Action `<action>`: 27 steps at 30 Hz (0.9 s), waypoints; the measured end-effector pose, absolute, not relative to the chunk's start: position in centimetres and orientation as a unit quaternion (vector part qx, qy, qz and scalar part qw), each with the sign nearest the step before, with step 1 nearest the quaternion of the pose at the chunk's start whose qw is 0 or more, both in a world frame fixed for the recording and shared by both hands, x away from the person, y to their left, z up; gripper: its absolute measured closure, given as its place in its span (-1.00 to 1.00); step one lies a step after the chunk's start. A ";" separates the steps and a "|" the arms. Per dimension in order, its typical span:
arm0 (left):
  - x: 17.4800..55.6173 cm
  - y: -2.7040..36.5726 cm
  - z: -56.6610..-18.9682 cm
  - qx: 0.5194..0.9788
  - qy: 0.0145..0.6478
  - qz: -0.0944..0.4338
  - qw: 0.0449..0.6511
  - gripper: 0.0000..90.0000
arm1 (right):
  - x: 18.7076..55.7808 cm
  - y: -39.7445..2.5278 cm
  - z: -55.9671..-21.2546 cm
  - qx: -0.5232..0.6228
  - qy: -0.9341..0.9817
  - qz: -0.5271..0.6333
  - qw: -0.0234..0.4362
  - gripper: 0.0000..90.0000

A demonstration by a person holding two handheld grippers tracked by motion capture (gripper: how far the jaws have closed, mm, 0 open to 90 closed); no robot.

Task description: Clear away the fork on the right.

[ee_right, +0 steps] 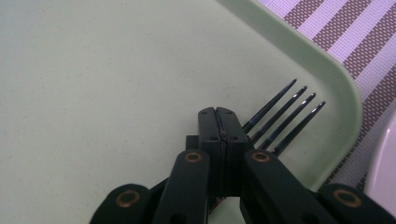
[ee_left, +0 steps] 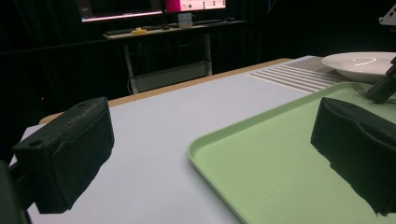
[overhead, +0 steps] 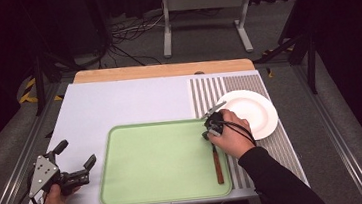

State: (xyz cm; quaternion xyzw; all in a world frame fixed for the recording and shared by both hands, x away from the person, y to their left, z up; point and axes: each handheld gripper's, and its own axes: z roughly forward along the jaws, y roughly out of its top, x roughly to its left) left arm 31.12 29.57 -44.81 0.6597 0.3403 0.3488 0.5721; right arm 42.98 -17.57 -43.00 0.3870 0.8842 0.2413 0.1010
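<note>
A fork with a brown wooden handle lies along the right side of the green tray, handle toward the near edge. My right gripper is shut on the fork's neck; in the right gripper view the jaws are pressed together and the dark tines stick out past them over the tray's far right corner. My left gripper stands open and holds nothing, just left of the tray above the white mat. In the left gripper view its jaws spread wide over the tray's left rim.
A white plate rests on the striped placemat right of the tray, close to my right hand. The wooden table edge runs along the back. Beyond it are a metal stand and cables on the floor.
</note>
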 end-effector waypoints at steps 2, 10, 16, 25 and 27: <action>31.1 29.6 -44.8 0.660 0.341 0.348 0.572 -1.00 | 43.0 -17.7 -43.0 0.387 0.883 0.244 0.102 1.00; 31.1 29.6 -44.9 0.660 0.342 0.349 0.571 -1.00 | 42.4 -17.7 -41.6 0.357 0.876 0.303 0.111 0.46; 31.1 29.6 -44.9 0.660 0.342 0.349 0.571 -1.00 | 41.7 -17.8 -39.9 0.312 0.862 0.383 0.111 -0.25; 31.1 29.6 -44.9 0.660 0.342 0.349 0.570 -1.00 | 39.7 -19.3 -37.7 0.235 0.860 0.423 0.163 -0.68; 31.1 29.6 -44.9 0.660 0.342 0.349 0.570 -1.00 | 39.2 -20.0 -37.4 0.230 0.853 0.437 0.170 -0.71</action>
